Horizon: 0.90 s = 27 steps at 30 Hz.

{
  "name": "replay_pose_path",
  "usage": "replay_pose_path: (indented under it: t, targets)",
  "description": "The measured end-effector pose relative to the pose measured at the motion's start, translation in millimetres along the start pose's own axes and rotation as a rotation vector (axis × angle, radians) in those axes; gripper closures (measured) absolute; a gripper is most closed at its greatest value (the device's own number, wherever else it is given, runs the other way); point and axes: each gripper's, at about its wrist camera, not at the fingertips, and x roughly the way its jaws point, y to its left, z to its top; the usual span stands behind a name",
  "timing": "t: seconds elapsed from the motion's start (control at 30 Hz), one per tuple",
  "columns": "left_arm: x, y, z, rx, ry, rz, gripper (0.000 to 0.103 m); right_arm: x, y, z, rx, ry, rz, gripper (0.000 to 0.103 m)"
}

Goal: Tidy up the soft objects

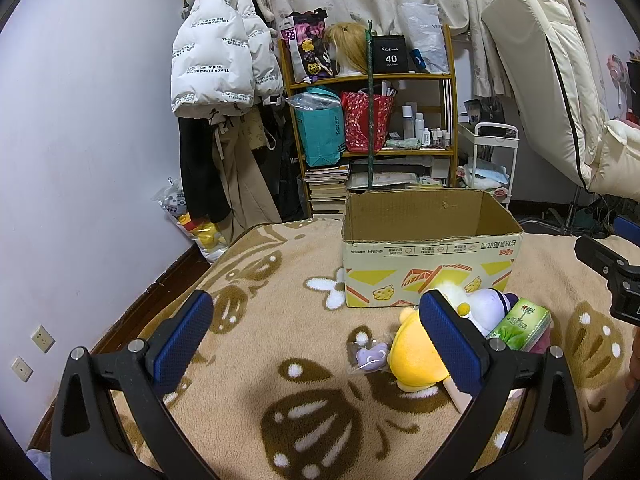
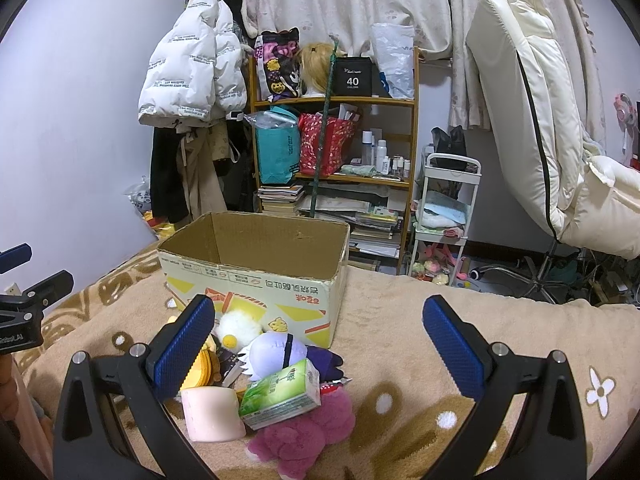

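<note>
Both tongs stood apart and held nothing: the left gripper (image 1: pixel 316 336) hung over the blanket (image 1: pixel 256 320) with the toy pile at its 2 o'clock; the right gripper (image 2: pixel 318 344) hung with the pile at its 7 o'clock, its left pad just above the heap. The open box (image 2: pixel 256 280) stood beyond the pile at 12 o'clock, seemingly nothing in it so far as the near wall let one see; the toys lay just before its printed front. In the heap were a yellow plush (image 1: pixel 416 360), a white-and-purple plush (image 2: pixel 276 350), a pink plush (image 2: pixel 304 428) nearest the camera, a pale pink roll (image 2: pixel 210 414) and a green tissue pack (image 2: pixel 282 394) resting on top of the pink plush; a small purple charm (image 1: pixel 372 356) in a clear wrapper lay beside the yellow plush at its 9 o'clock. All looked light and yielding; the plushes would likely squash under the pads, so a bite across the body seemed safer than an ear or limb; the tissue pack's film looked slippery, best taken across its narrow sides; the charm's wrapper might slide.
</note>
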Motion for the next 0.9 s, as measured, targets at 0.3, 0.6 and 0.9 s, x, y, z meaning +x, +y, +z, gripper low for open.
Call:
replay_pose_path:
  t: [0.3, 0.6, 0.9]
  targets:
    - [0.1, 0.3, -0.7, 0.0, 0.001, 0.0, 0.001, -0.6, 0.9, 0.1, 0.002, 0.001, -0.001, 0.0]
    - [0.5, -0.7, -1.5, 0.002, 0.0, 0.001, 0.001, 1.5, -0.8, -1.0, 0.002, -0.001, 0.002, 0.0]
    - [0.0, -1.9, -2.3, 0.001, -0.008, 0.002, 0.001, -0.4, -1.0, 0.5, 0.003, 0.0, 0.004, 0.0]
